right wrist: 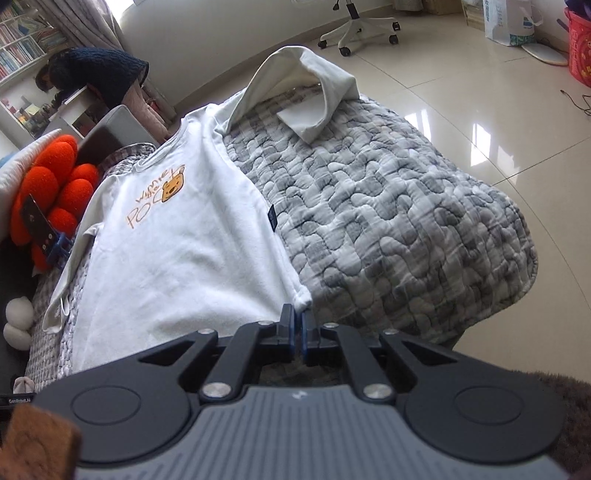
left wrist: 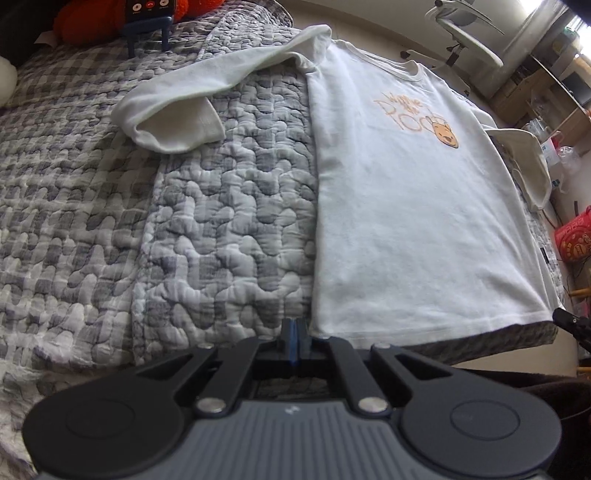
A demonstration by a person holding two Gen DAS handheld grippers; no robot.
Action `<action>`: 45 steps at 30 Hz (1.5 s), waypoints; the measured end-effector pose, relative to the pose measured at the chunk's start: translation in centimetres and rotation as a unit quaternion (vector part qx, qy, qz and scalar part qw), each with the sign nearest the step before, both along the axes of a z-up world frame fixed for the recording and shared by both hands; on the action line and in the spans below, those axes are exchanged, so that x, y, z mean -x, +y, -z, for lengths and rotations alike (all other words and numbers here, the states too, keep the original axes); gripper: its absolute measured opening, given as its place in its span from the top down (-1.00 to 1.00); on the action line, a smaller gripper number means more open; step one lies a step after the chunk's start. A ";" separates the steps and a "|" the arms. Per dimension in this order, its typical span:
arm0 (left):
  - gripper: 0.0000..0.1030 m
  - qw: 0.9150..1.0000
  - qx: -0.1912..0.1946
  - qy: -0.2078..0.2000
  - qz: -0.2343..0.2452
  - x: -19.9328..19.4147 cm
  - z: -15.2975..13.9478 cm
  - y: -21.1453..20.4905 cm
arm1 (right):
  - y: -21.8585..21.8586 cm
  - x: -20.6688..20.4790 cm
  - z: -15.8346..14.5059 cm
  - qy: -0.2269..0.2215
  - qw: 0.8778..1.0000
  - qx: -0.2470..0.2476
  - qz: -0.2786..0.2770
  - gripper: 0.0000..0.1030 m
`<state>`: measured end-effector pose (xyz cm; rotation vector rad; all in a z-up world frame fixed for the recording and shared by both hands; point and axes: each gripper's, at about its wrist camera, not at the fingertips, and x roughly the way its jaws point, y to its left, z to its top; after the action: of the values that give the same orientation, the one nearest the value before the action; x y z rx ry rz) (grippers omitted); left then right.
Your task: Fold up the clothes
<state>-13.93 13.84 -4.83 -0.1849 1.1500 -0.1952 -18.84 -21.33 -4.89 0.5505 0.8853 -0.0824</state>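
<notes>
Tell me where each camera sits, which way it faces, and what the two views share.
Left wrist: on the left gripper, jaws shut, at the shirt's hem corner; looks up the quilt toward the collar and one sleeve.
Right wrist: on the right gripper, jaws shut at the other hem corner; looks up the shirt toward the orange cushion, with floor to the right.
Shared: the shirt, quilt, cushion and office chair.

Soft white cotton shirt on puckered quilted bedspread.
</notes>
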 end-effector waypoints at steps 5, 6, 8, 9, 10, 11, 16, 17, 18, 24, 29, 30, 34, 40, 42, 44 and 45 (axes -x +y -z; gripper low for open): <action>0.83 1.000 0.023 -0.014 -0.015 -0.5 -0.8 1.0 | 0.3 -0.3 -1.1 0.004 1.000 0.020 -0.021 0.74; 0.70 0.999 0.029 -0.015 -0.021 -0.9 -0.8 1.1 | 0.2 -0.5 -1.4 0.003 1.000 0.020 -0.023 0.72; 0.43 0.998 0.043 -0.018 -0.033 -1.7 -1.1 1.4 | 0.0 -1.0 -1.8 0.003 1.000 0.018 -0.023 0.51; 0.32 0.998 0.050 -0.019 -0.038 -2.1 -1.2 1.5 | -0.2 -1.4 -2.1 0.000 1.000 0.021 -0.021 0.17; 0.31 0.997 0.055 -0.022 -0.043 -2.7 -1.3 1.5 | -0.2 -1.8 -2.3 -0.004 0.999 0.024 -0.020 0.10; 0.30 0.997 0.061 -0.024 -0.047 -3.3 -1.4 1.5 | -0.3 -2.2 -2.6 -0.007 0.999 0.029 -0.022 0.10; 0.26 0.995 0.077 -0.026 -0.058 -7.4 -2.1 0.5 | -0.2 -5.9 -3.6 -0.016 0.999 0.024 -0.033 0.10; 0.26 0.995 0.077 -0.027 -0.063 -8.4 -2.1 0.3 | -0.2 -6.7 -3.7 -0.018 0.999 0.021 -0.033 0.10; 0.25 0.994 0.077 -0.027 -0.068 -9.3 -2.2 0.0 | -0.3 -7.5 -3.8 -0.019 0.999 0.017 -0.033 0.10; 0.23 0.991 0.086 -0.020 -0.098 -13.8 -1.9 -0.6 | -0.4 -12.3 -4.3 -0.027 0.999 -0.005 -0.037 0.10; 0.23 0.987 0.093 -0.025 -0.130 -17.1 -1.5 -1.1 | -0.5 -16.6 -4.1 -0.035 0.999 -0.028 -0.027 0.10; 0.23 0.985 0.096 -0.025 -0.140 -17.7 -1.3 -1.2 | -0.5 -17.5 -4.0 -0.037 0.999 -0.032 -0.025 0.10; 0.23 0.976 0.101 -0.039 -0.188 -19.8 -0.1 -1.4 | -0.6 -20.7 -2.5 -0.036 0.998 -0.041 -0.011 0.10; 0.31 0.963 0.103 -0.092 -0.231 -21.0 1.3 -1.6 | -2.1 -24.1 0.8 -0.032 0.997 -0.072 0.021 0.10; 0.52 0.959 0.107 -0.105 -0.242 -21.3 1.5 -1.5 | -2.8 -24.8 1.0 -0.044 0.994 -0.091 0.026 0.10; 0.76 0.954 0.114 -0.114 -0.254 -21.7 1.6 -1.1 | -3.4 -25.3 1.2 -0.057 0.992 -0.105 0.031 0.10; 0.91 0.952 0.109 -0.116 -0.263 -21.8 1.8 -0.9 | -3.8 -25.5 1.4 -0.065 0.991 -0.110 0.036 0.10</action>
<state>7.85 12.91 -6.61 -0.6397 0.8096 0.1294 6.64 -25.10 -6.25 0.7848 0.7508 -0.0144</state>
